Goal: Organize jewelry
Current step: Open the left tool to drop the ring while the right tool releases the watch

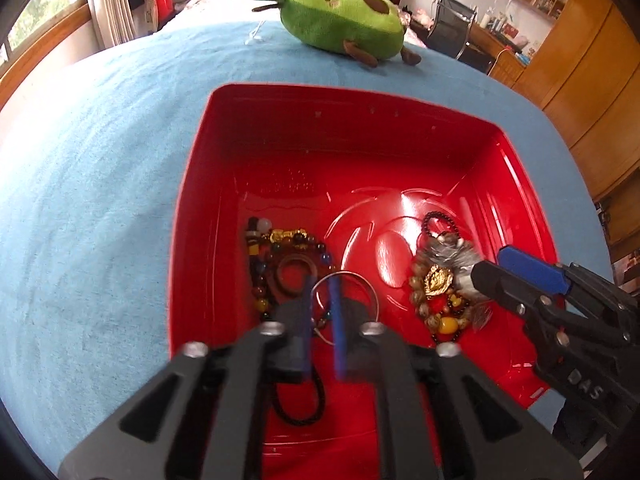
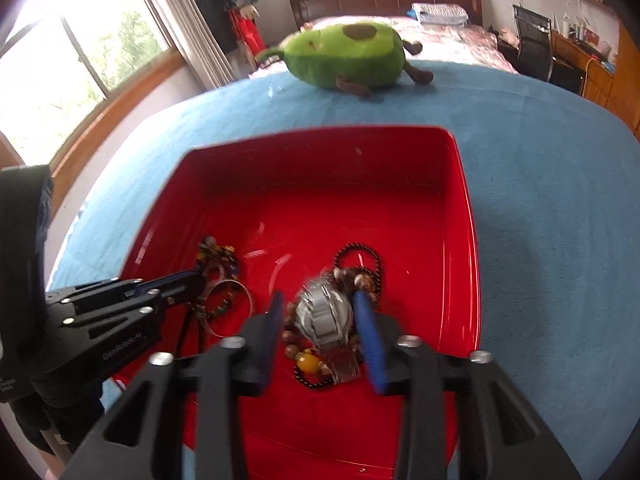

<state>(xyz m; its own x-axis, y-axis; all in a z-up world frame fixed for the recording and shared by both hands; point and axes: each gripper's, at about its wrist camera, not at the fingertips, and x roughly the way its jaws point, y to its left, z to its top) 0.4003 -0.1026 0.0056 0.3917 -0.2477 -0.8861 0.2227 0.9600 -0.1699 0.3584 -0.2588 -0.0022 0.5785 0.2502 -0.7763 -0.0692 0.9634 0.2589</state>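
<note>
The jewelry lies in my red tub [image 1: 192, 216] in two heaps: beaded bracelets [image 1: 276, 256] and a thin metal bangle [image 1: 362, 280] by its left wall, a silver watch [image 2: 326, 314] atop more beads [image 2: 308, 362] nearer its right wall. The tub sits on a blue blanket [image 1: 100, 184], a green avocado plush [image 1: 344, 20] well beyond its far rim. Both my tongs tilt steeply down into the tub. My left gripper [image 1: 320, 284] stands slightly parted over the bangle, gripping nothing. My right gripper [image 2: 318, 304] stands wider, straddling the watch, pads apparently clear of it.

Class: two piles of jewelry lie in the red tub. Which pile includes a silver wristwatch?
The pile under the right claw; the other pile shows beads and rings only.
</note>
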